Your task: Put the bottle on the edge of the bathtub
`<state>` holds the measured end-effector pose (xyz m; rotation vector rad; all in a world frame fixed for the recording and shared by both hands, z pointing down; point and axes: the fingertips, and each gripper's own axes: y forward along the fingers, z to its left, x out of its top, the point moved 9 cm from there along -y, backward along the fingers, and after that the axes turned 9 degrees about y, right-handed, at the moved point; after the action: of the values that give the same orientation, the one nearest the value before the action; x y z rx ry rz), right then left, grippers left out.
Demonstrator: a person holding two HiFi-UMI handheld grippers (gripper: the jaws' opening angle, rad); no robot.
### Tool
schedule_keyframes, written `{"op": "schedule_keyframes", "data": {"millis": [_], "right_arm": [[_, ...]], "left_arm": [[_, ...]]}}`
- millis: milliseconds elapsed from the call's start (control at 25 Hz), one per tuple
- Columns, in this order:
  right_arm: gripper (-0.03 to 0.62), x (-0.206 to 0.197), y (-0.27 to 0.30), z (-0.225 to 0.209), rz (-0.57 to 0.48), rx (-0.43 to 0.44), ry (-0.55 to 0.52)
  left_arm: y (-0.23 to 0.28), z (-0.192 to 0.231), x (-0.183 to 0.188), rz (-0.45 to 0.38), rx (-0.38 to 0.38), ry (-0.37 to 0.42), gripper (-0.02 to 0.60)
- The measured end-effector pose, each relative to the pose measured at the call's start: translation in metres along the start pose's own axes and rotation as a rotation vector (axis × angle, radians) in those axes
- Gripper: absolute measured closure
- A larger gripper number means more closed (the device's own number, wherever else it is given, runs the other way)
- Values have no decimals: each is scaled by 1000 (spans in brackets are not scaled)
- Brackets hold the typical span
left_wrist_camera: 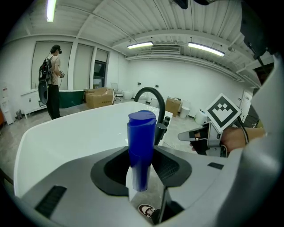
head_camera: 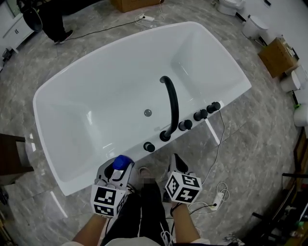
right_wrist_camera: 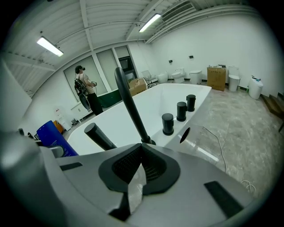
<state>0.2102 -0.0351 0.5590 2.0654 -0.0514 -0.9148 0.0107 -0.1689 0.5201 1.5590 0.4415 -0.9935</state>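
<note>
At far left, beyond the tub, one person (left_wrist_camera: pixel 52 80) stands by the wall. One white tub (head_camera: pixel 72 139) fills the middle of the floor, with one drain (head_camera: pixel 147 112) in its bottom.

At the near rim, left of the fittings, the left gripper (head_camera: pixel 116 172) pinches the one blue bottle (left_wrist_camera: pixel 141 146) between its two pads. The bottle stands upright with its cap above the jaws. It hangs at the rim's outer edge; whether it touches the rim can't be told.

Along the same rim run five black fittings: one knob (head_camera: pixel 149 147), then one arched spout (head_camera: pixel 172 103), then three more knobs (head_camera: pixel 200 115) in a row to its right.

The right gripper (head_camera: pixel 176 159) is just beside the left one, near the rim below the spout. Its two jaws are pressed together with nothing between them.

Below it one white cable (head_camera: pixel 217 158) trails over the marble floor to a power strip (head_camera: pixel 216 199). There are two cardboard boxes, one (head_camera: pixel 134 4) past the tub's far side and one (head_camera: pixel 276 56) at far right.
</note>
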Motion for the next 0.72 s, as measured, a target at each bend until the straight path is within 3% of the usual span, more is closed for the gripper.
{"op": "schedule_keyframes", "data": {"millis": [720], "right_arm": [[568, -7, 24, -21, 15, -24, 49]], "left_arm": [[32, 6, -11, -35, 24, 18, 416]]}}
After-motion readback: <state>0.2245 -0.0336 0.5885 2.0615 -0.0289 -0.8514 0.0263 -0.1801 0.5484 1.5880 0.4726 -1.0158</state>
